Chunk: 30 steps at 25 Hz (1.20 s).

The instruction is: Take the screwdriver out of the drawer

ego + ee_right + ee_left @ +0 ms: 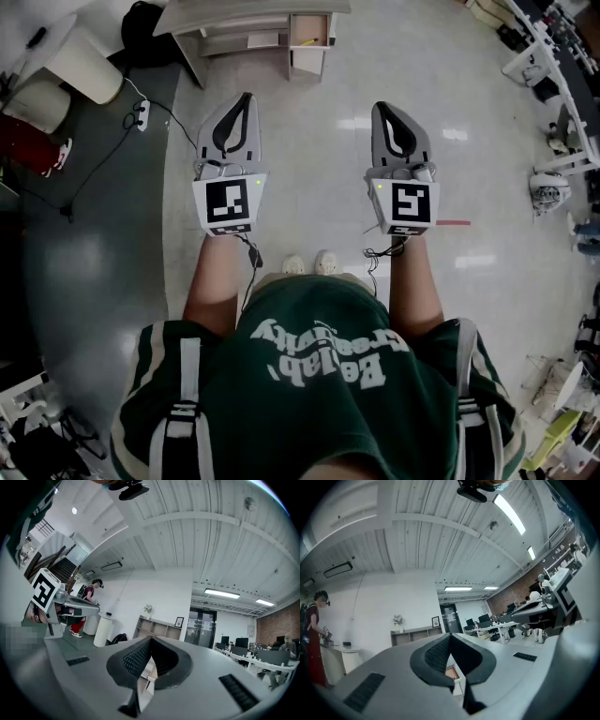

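In the head view I stand on a pale floor with both grippers held out level in front of me. My left gripper (247,97) and my right gripper (381,107) are both shut, with nothing between their pads. Far ahead, a white drawer unit (309,58) stands under a white table (216,14). Its top drawer is open, and a small yellow thing (308,41) lies inside, too small to identify. Through the gaps below the closed tips, the drawer unit (453,673) shows in the left gripper view, and the same unit (148,673) in the right gripper view.
A white cylindrical stand (84,64) and a power strip (141,114) with cables lie on the dark floor at the left. A red tape mark (453,223) is on the floor at the right. Desks (555,75) line the right side. A person in red (87,603) stands by a counter.
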Available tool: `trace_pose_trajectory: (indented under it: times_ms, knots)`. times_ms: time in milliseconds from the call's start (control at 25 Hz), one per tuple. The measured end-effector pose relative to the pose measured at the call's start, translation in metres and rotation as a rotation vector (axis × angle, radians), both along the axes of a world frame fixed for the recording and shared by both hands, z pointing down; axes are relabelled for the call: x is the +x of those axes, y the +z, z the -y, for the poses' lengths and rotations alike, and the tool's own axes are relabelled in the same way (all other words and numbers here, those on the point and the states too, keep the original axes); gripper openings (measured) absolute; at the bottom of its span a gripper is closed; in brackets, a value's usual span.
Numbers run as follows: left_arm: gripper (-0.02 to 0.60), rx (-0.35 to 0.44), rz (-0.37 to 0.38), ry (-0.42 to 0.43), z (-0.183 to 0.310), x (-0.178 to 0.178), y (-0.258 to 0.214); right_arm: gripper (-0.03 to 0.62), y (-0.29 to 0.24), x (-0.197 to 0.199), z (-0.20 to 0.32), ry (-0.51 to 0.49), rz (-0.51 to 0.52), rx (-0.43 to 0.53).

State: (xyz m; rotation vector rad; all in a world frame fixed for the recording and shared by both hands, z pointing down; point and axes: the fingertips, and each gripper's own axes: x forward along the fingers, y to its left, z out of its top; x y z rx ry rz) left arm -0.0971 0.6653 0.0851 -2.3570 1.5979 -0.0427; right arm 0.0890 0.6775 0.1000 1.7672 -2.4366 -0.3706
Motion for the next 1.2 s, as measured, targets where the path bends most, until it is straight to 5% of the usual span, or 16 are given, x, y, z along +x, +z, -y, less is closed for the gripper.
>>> trace_pose_trajectory:
  times_ms: [1200]
  knots:
    - [0.017, -0.012, -0.007, 0.033, -0.021, -0.04, 0.012, 0.032, 0.01, -0.03, -0.022, 0.033, 0.054, -0.001]
